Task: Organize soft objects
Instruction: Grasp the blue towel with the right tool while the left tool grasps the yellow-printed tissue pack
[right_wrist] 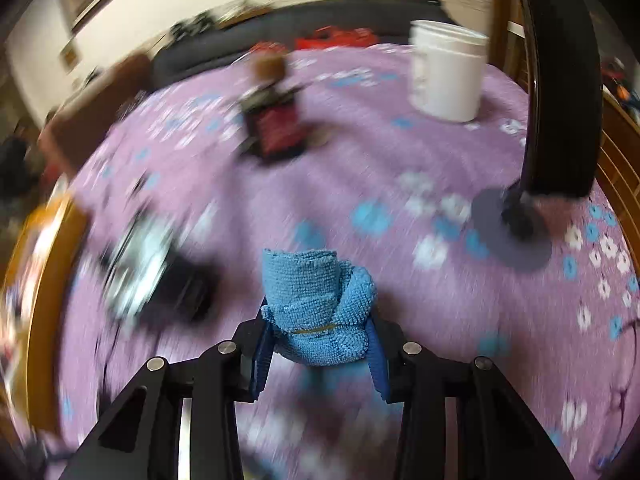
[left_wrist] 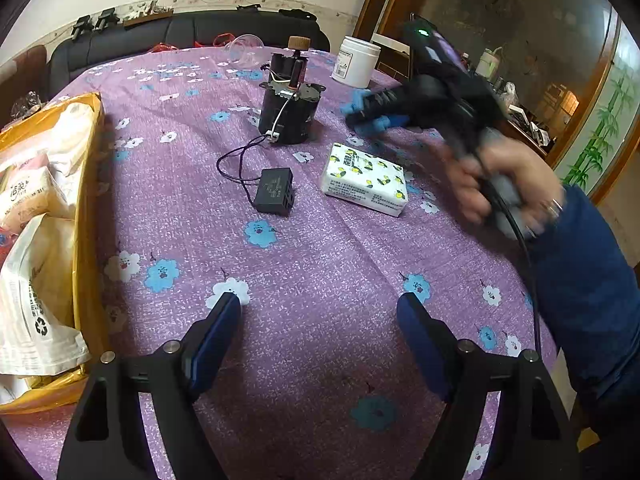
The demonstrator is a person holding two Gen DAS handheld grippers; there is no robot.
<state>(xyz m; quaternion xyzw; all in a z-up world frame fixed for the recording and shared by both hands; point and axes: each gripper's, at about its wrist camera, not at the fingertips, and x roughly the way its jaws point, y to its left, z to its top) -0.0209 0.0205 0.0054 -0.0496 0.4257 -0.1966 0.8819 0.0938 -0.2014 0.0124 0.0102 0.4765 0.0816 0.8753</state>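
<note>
The rolled blue cloth (right_wrist: 318,308), bound by a thin band, is sitting between the pads of the right hand-held gripper (right_wrist: 320,344), which is clamping it near its lower end and carrying it above the table (left_wrist: 320,264). In the left wrist view the same cloth (left_wrist: 374,122) is showing as blue patches around the dark fingers, at the far right of the table, just near the white jar (left_wrist: 355,62).

The grip is looking shallow: most of the roll is sticking out past the fingertips, so a quick swing could be levering it loose, and the soft pile could be slipping under the pads. The right wrist view is smearing heavily, which suggests fast motion, and that is adding to the risk of a drop.

Going outward, the tissue pack (left_wrist: 364,178) is lying just below the carrying hand (left_wrist: 508,188), and the black motor (left_wrist: 290,104) with its wired black box (left_wrist: 276,190) is standing to the left. A low pass toward the yellow bag (left_wrist: 86,240) at the left edge, probably the collecting place, could be snagging the wire or knocking the motor over.

The left hand-held gripper (left_wrist: 320,316) is hanging over bare cloth at the near side with jaws apart and nothing between them. The two tools could be colliding if both are heading for the bag at once.
</note>
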